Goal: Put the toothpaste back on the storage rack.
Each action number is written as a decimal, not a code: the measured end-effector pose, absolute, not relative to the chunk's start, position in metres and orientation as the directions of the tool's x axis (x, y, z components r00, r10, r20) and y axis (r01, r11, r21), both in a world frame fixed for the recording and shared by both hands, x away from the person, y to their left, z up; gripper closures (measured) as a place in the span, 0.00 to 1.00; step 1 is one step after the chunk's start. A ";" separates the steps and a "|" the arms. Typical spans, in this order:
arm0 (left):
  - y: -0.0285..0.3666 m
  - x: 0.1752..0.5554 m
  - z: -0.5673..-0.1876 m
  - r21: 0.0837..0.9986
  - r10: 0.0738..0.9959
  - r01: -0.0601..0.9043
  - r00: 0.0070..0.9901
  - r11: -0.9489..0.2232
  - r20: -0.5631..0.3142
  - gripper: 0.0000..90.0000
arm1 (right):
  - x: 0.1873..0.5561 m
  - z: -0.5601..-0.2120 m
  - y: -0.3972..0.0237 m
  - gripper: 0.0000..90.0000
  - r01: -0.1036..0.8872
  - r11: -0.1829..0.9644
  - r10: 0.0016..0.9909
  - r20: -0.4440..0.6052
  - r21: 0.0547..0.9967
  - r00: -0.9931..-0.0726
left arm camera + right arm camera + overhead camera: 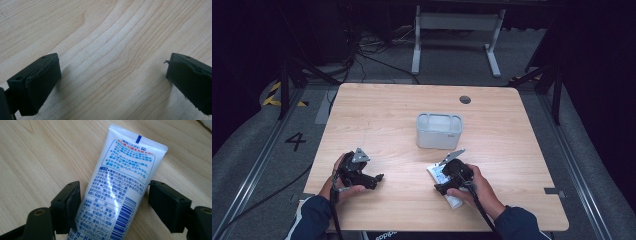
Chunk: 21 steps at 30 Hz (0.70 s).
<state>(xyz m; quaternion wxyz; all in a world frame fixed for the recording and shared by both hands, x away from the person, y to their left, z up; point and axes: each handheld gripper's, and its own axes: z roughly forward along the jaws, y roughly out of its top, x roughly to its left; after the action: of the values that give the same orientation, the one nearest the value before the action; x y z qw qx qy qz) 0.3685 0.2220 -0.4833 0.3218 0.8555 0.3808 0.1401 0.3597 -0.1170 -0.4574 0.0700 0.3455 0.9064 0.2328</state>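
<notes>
A white toothpaste tube [125, 170] with blue print lies flat on the wooden table [387, 115] at the front right, its crimped end pointing away from me. My right gripper [112, 205] points down over it and straddles its lower half. The left jaw sits at the tube's edge and the right jaw stands just beside the other edge. The tube looks unsqueezed. In the high view the tube [435, 172] shows from under the right gripper [444, 185]. My left gripper [377, 180] rests at the front left, and its jaws [110, 82] stand wide apart over bare wood.
A pale grey rectangular holder [439, 131] with compartments stands in the middle of the table, just beyond the tube. A dark round grommet [465, 99] sits near the far edge. A white frame [457, 30] and cables lie on the floor beyond.
</notes>
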 end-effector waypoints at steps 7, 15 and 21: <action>0.222 0.368 -0.483 0.657 0.742 0.561 0.671 -0.503 -0.005 0.00 | 0.357 -0.455 -0.110 0.36 0.585 0.682 0.654 -0.007 0.439 -0.757; 0.222 0.368 -0.483 0.657 0.742 0.561 0.671 -0.503 -0.005 0.00 | 0.355 -0.453 -0.107 0.46 0.573 0.698 0.636 -0.003 0.430 -0.772; 0.222 0.368 -0.483 0.657 0.742 0.561 0.671 -0.503 -0.005 0.00 | 0.355 -0.452 -0.107 0.50 0.557 0.711 0.619 -0.004 0.429 -0.786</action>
<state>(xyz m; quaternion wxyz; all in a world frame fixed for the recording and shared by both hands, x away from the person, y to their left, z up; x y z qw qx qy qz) 0.3685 0.2220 -0.4833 0.3218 0.8554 0.3808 0.1403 0.3550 -0.1071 -0.4525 0.0739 0.3188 0.9220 0.2071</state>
